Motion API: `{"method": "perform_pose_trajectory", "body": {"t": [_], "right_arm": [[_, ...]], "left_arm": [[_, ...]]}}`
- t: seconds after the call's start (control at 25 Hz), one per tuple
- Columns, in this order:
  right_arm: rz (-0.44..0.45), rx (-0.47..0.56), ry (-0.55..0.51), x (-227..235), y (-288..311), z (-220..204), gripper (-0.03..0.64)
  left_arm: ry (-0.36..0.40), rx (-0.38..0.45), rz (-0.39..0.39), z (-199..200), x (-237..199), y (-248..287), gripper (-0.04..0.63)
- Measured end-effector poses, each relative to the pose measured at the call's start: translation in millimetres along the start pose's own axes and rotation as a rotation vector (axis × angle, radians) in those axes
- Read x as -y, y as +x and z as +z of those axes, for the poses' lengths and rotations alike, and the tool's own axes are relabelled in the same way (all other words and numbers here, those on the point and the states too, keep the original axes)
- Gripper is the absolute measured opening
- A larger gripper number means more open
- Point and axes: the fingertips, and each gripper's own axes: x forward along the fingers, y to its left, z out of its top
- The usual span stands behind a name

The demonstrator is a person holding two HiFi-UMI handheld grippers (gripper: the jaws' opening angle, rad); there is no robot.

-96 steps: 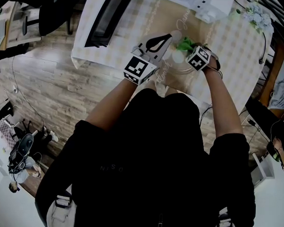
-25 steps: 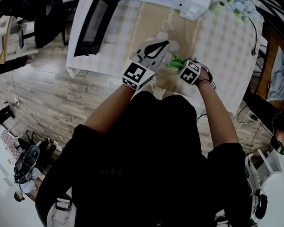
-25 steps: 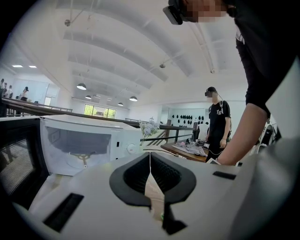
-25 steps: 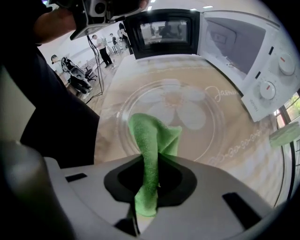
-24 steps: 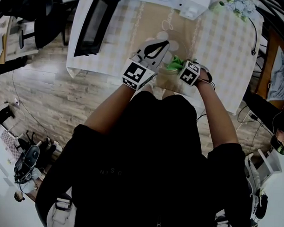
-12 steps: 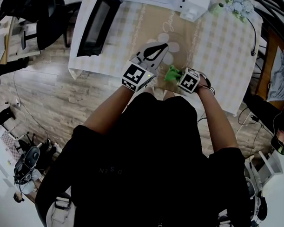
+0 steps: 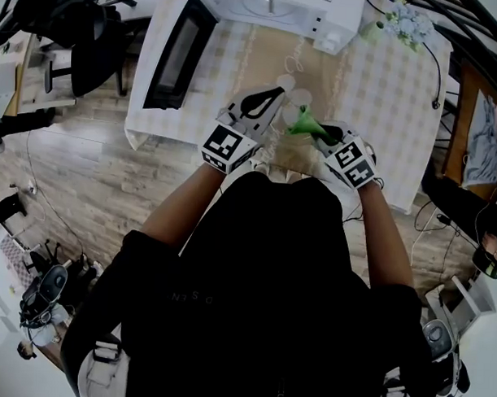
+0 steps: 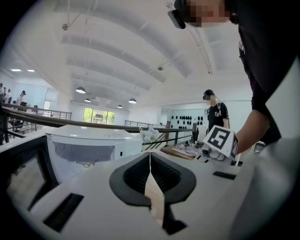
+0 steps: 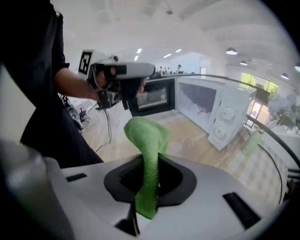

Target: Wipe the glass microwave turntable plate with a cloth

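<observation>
The glass turntable plate cannot be picked out for certain in any view. The left gripper view shows only a thin pale strip standing edge-on in the slit between that gripper's jaws, and I cannot tell whether it is the plate's rim.

The left gripper point(image 7: 275, 94) has its jaws drawn together, the dark pads meeting in a narrow line at the tips. It is held in the air over the near part of the table point(image 7: 382, 92) and points toward the microwave point(image 7: 271, 7), whose door point(image 7: 176, 53) hangs open to the left.

The right gripper point(image 7: 316, 129) is clamped on the green cloth point(image 7: 300, 120). In its own view the cloth point(image 9: 149, 154) runs up through the closed jaws. A folded tuft stands above them, and a short tail hangs down behind the pads. The cloth is lifted clear of the checked tablecloth, just beside the left gripper's tips and not touching them.

The two grippers sit close together in front of the person's body, the right one slightly nearer. A bunch of pale flowers point(image 7: 409, 24) stands at the table's far right corner.
</observation>
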Motion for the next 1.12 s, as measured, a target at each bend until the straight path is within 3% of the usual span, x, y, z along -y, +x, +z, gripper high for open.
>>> {"method": "perform_pose_trajectory", "body": {"t": [0.2, 0.52, 0.8, 1.12], "right_arm": [[-0.085, 0.294, 0.117, 16, -65, 68, 0.06], [-0.227, 0.62, 0.096, 29, -162, 133, 0.06], [-0.335, 0.754, 0.06, 29, -207, 160, 0.058], [-0.389, 0.809, 0.056, 20, -222, 172, 0.057]], "left_arm": [[0.041, 0.039, -0.018, 33, 6, -1, 0.021], [0.072, 0.083, -0.104, 85, 34, 2, 0.021], [0.076, 0.136, -0.12, 123, 47, -3, 0.021], [0.097, 0.156, -0.121, 140, 55, -12, 0.021]]}}
